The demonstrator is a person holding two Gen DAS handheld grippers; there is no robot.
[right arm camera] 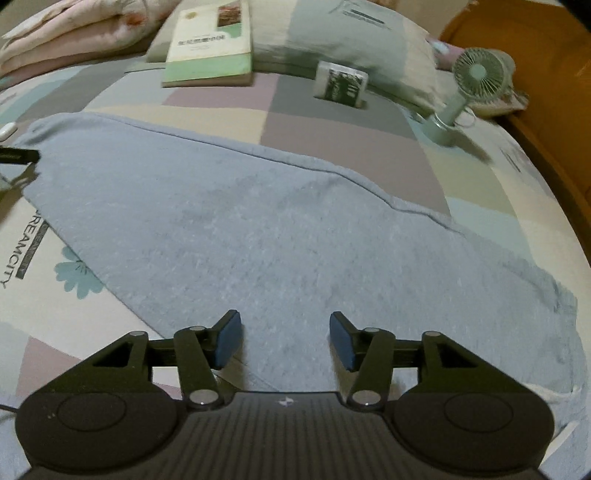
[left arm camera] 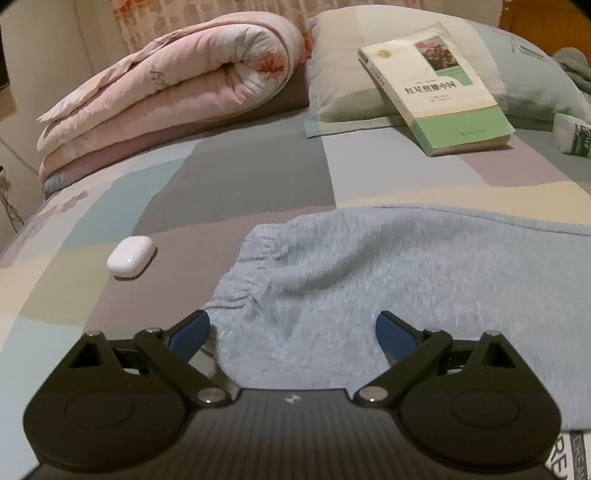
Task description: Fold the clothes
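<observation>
Blue fleece trousers (right arm camera: 258, 221) spread flat on the bed (right arm camera: 351, 136), long axis running left to right before both tools.

The left tool (left arm camera: 293, 332) hovers at the gathered waistband (left arm camera: 251, 266), its jaws wide apart and empty; the right tool (right arm camera: 284, 339) hangs over the cloth farther along, nearer the leg end, its jaws partly apart, gripping nothing. No container is in view; a book (left arm camera: 436, 88), earbud case (left arm camera: 130, 256) and small fan (right arm camera: 476, 77) lie clear of the trousers.

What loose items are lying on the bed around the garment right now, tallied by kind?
Garment: 1, light blue fleece garment
Book: 1, green-and-white book
Earbud case: 1, white earbud case
Handheld fan: 1, green fan
Tissue pack: 1, small printed pack
Pillow: 1, pillow
Folded quilt: 1, pink quilt
Total: 7
</observation>
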